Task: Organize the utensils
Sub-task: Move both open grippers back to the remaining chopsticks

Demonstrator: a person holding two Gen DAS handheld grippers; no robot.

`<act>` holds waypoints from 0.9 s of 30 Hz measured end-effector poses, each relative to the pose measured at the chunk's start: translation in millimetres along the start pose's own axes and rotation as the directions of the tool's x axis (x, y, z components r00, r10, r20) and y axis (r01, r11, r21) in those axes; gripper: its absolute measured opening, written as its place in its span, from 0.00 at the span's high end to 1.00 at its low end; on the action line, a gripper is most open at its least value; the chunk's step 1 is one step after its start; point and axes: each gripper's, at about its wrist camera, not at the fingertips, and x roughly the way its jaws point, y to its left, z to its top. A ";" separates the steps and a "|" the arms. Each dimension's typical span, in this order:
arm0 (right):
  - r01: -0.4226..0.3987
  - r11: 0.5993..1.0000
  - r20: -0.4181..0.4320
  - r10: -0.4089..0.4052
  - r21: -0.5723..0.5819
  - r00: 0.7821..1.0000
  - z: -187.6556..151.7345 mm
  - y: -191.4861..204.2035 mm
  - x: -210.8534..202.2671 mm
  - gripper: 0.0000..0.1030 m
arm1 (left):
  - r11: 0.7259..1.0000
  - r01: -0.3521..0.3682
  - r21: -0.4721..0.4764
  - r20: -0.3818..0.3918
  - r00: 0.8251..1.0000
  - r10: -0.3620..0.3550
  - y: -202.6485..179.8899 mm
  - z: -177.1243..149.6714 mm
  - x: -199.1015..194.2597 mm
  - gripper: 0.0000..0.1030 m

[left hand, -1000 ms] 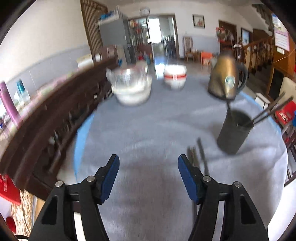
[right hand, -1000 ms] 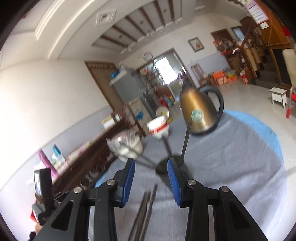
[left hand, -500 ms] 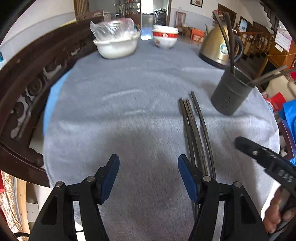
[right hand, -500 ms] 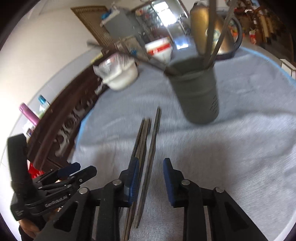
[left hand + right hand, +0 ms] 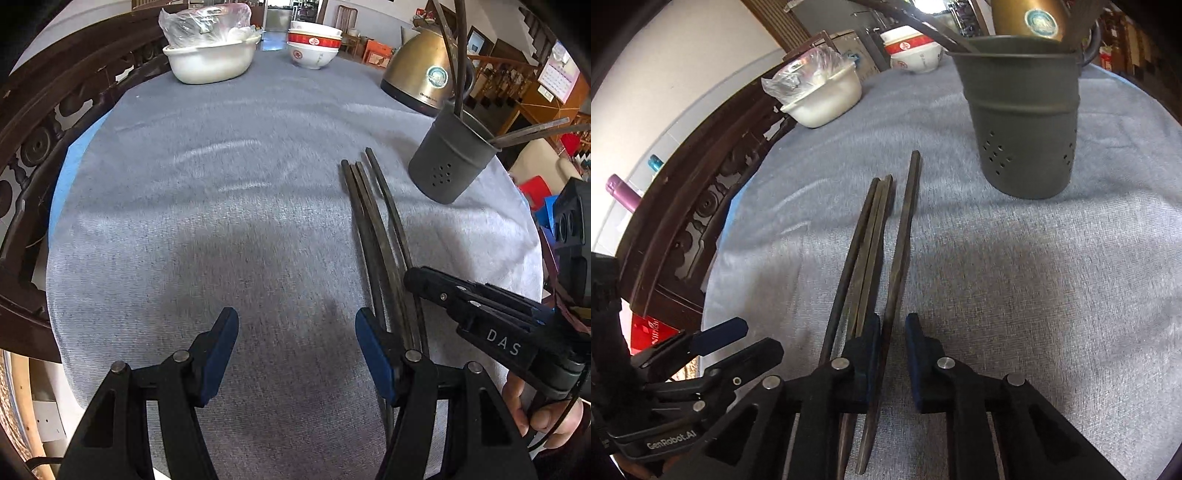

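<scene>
your right gripper [image 5: 893, 334] has dropped lower, narrowly parted astride one chopstick [image 5: 904, 221] near the holder [image 5: 1023, 122]; left gripper [image 5: 296, 325] wide apart, holding nothing

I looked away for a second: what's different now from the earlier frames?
The right tongs tipped down from the room to the table and now straddle the separate chopstick, not yet clamped. The left tongs also dipped, staying open and empty. The holder and the bundle stayed put.

Likely a home dining room: bowls [image 5: 314, 48], kettle [image 5: 421, 79], carved wooden chair [image 5: 44, 122].
</scene>
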 end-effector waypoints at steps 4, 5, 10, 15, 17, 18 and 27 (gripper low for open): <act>0.021 1.000 0.000 -0.021 -0.004 1.000 1.2 -0.7 0.1 0.89 | 1.000 0.015 0.011 -0.007 1.000 -0.015 -2.6 0.8 0.5 0.35; 0.033 0.999 0.002 -0.033 -0.008 0.999 1.3 -1.3 -0.8 0.89 | 1.000 0.018 0.014 -0.008 1.000 -0.018 -3.3 1.1 0.5 0.35; 0.074 0.997 0.005 -0.073 -0.012 0.997 2.9 -13.1 -7.8 0.89 | 0.999 0.017 0.040 -0.025 1.000 -0.016 -10.7 5.0 8.2 0.35; 0.060 0.998 -0.009 -0.060 0.001 0.998 3.6 -25.0 -12.8 0.89 | 0.998 0.039 0.046 -0.053 0.998 -0.036 -16.9 12.0 19.3 0.35; 0.042 0.999 -0.020 -0.042 0.023 0.999 4.7 -29.7 -13.8 0.89 | 0.998 0.040 0.045 -0.061 0.997 -0.037 -18.3 13.5 23.3 0.35; 0.036 0.999 -0.026 -0.035 0.029 0.999 4.7 -31.0 -14.2 0.89 | 0.998 0.040 0.044 -0.062 0.997 -0.038 -18.5 14.1 24.4 0.35; 0.047 0.999 -0.038 -0.047 -0.001 0.998 0.5 -25.6 -13.6 0.88 | 0.998 0.049 0.044 -0.072 0.996 -0.046 -28.4 21.9 35.2 0.35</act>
